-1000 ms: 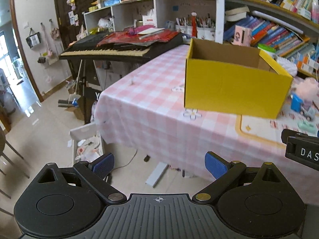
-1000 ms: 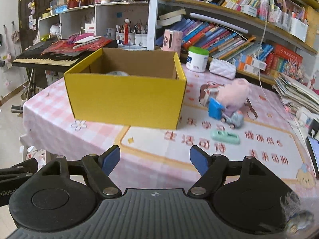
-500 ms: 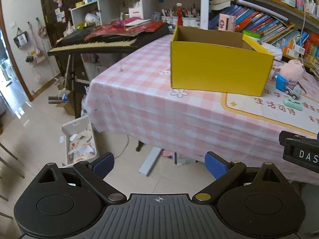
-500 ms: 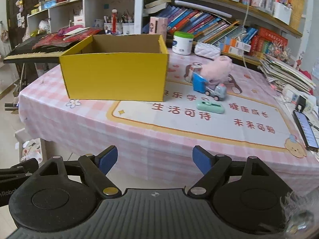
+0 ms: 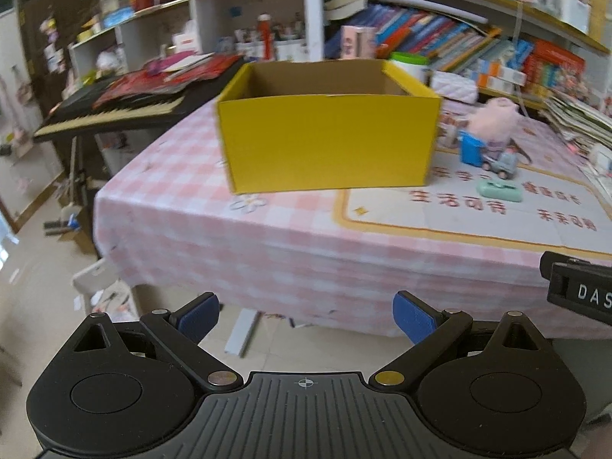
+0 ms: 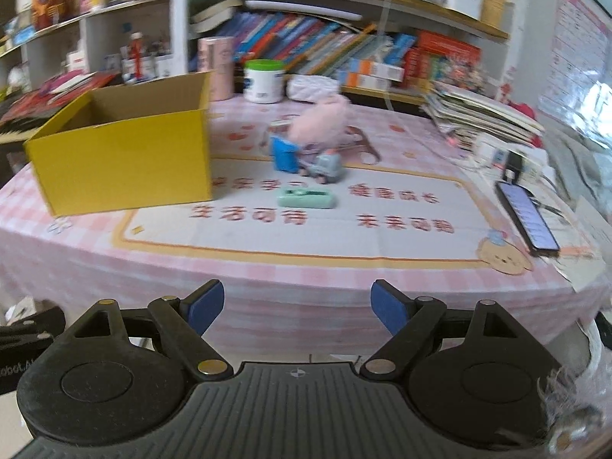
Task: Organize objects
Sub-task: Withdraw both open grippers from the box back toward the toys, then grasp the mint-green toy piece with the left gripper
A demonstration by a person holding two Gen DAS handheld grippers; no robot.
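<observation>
**Operator:** Report jaw state and position of both grippers relative to the yellow box [image 5: 329,130].

**Technician:** The left gripper [image 5: 306,315] is hovering off the near edge of the worktop [image 5: 290,237], in front of the yellow box and well apart from it. Its jaws are standing wide apart and are gripping nothing. The right gripper [image 6: 296,308] is likewise hovering off the near worktop edge, to the right of the yellow box, with its jaws spread apart and nothing between its blue pads [image 6: 388,308].

**Operator:** Where are the items lying?

**Technician:** The yellow box is sitting open-topped on the pink checked cloth; what its interior is holding cannot be told. To its right, a pink plush toy [image 6: 321,120] is resting against a blue toy truck [image 6: 306,160]; the two are touching. A mint green case [image 6: 306,199] is lying flat on the printed mat [image 6: 344,229], just nearer than the truck and apart from it. A white tub with a green lid [image 6: 264,80] is standing behind the box, toward the bookshelf.

**Operator:** State the open room.

**Technician:** The printed mat is showing bare surface between the green case and the near worktop edge. The strip between the box's right wall and the truck is narrow. Far right of the box, a phone [image 6: 526,214] is lying near the worktop's right edge, beside a stack of papers [image 6: 482,114]. Left of the box, a keyboard [image 5: 111,111] is bordering the worktop.
</observation>
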